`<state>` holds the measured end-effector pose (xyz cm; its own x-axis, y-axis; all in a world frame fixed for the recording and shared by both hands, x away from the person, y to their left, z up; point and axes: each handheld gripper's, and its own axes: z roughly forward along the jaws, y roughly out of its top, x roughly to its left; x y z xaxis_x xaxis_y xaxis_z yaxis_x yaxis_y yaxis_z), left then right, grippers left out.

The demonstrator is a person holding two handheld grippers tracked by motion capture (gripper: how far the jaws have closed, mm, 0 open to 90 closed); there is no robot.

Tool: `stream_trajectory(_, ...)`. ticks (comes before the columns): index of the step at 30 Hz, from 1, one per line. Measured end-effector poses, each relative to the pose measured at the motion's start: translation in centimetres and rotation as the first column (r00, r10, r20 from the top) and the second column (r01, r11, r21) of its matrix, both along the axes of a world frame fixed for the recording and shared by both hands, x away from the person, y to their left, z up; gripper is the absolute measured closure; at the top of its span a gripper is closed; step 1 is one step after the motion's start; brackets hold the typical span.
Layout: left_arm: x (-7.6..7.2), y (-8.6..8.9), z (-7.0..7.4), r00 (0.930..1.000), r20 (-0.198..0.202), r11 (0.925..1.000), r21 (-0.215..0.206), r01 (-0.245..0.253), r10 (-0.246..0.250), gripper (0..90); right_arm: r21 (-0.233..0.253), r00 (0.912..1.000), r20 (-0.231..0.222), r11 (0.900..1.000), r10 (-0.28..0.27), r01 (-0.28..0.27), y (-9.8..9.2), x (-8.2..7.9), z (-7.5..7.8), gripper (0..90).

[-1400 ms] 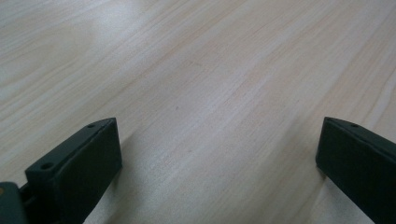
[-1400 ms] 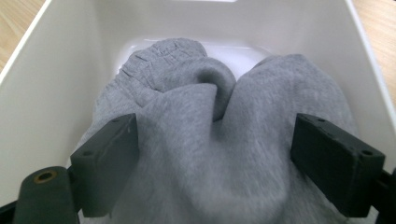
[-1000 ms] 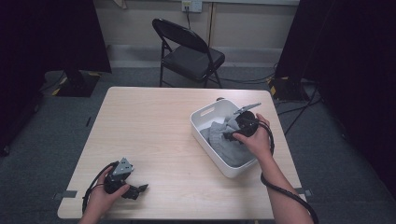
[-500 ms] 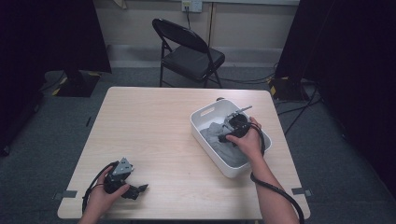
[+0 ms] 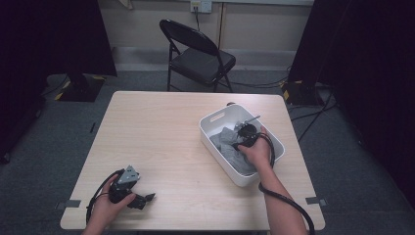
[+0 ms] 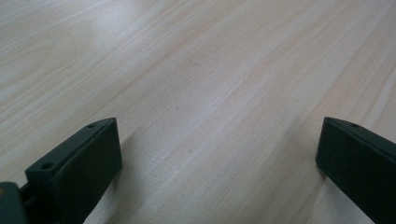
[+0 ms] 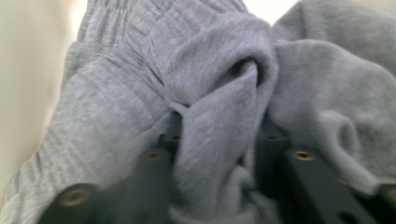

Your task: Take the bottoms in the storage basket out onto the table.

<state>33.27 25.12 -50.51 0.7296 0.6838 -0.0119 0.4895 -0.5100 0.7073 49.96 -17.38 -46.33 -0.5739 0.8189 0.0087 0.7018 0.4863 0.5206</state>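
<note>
A white bin (image 5: pixel 213 123) on the table's right half holds bunched grey socks (image 5: pixel 226 139). My right gripper (image 5: pixel 237 139) is down inside the bin. In the right gripper view its jaws pinch a fold of grey sock (image 7: pixel 219 121), and more grey fabric (image 7: pixel 107 98) is bunched around them. My left gripper (image 5: pixel 146 199) rests near the table's front left corner, held in a hand. The left gripper view shows its black fingers (image 6: pixel 77 163) wide apart over bare wood, nothing between them.
The light wooden table (image 5: pixel 156 132) has bare room left of the bin. A black folding chair (image 5: pixel 198 56) stands behind the far edge. Cables trail from both grippers. Dark curtains flank the room on both sides.
The right gripper has moved a little lower and toward the near side inside the bin, onto the socks. The left gripper has stayed put.
</note>
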Motion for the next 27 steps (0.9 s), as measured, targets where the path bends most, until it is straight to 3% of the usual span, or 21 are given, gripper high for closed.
stream_trajectory(5, 0.0, 0.0, 0.0, 1.0, -0.001, 1.0, -0.001, -0.001, 0.001, 0.0, 0.018, 0.9999, 0.007, 1.0, -0.015, 0.014, 0.0, -0.1, 0.1, 73.5)
stream_trajectory(7, 0.0, 0.0, 0.0, 1.0, -0.001, 1.0, 0.0, 0.0, 0.0, 0.0, 0.071, 0.9989, 0.006, 0.996, -0.047, 0.046, -0.5, -0.3, 0.4, 75.3)
stream_trajectory(9, 0.0, 0.0, 0.0, 1.0, -0.001, 1.0, 0.0, 0.0, 0.0, 0.0, 0.081, 0.9984, 0.015, 0.995, -0.054, 0.052, -0.7, -0.5, 0.7, 75.7)
stream_trajectory(13, 0.0, 0.0, 0.0, 1.0, -0.001, 1.0, 0.0, 0.001, -0.001, 0.0, 0.056, 0.9982, 0.04, 0.998, -0.044, 0.042, -0.7, -0.4, 2.1, 76.0)
stream_trajectory(14, 0.0, 0.0, 0.0, 1.0, -0.001, 1.0, 0.0, 0.001, -0.001, 0.0, 0.073, 0.9972, 0.06, 0.996, -0.046, 0.042, -0.9, -0.4, 3.4, 76.2)
stream_trajectory(21, 0.0, 0.0, 0.0, 1.0, -0.002, 1.0, -0.002, 0.002, -0.002, 0.0, 0.1, 0.9909, 0.119, 0.994, -0.063, 0.052, -1.3, -0.7, 6.0, 76.5)
stream_trajectory(23, 0.0, 0.0, 0.0, 1.0, -0.001, 1.0, -0.002, 0.003, -0.003, 0.0, 0.13, 0.987, 0.144, 0.99, -0.072, 0.053, -1.4, -0.9, 7.2, 76.5)
stream_trajectory(27, 0.0, 0.0, 0.0, 1.0, -0.001, 1.0, -0.002, 0.003, -0.003, 0.0, 0.137, 0.9811, 0.18, 0.989, -0.073, 0.048, -1.3, -1.1, 9.1, 76.6)
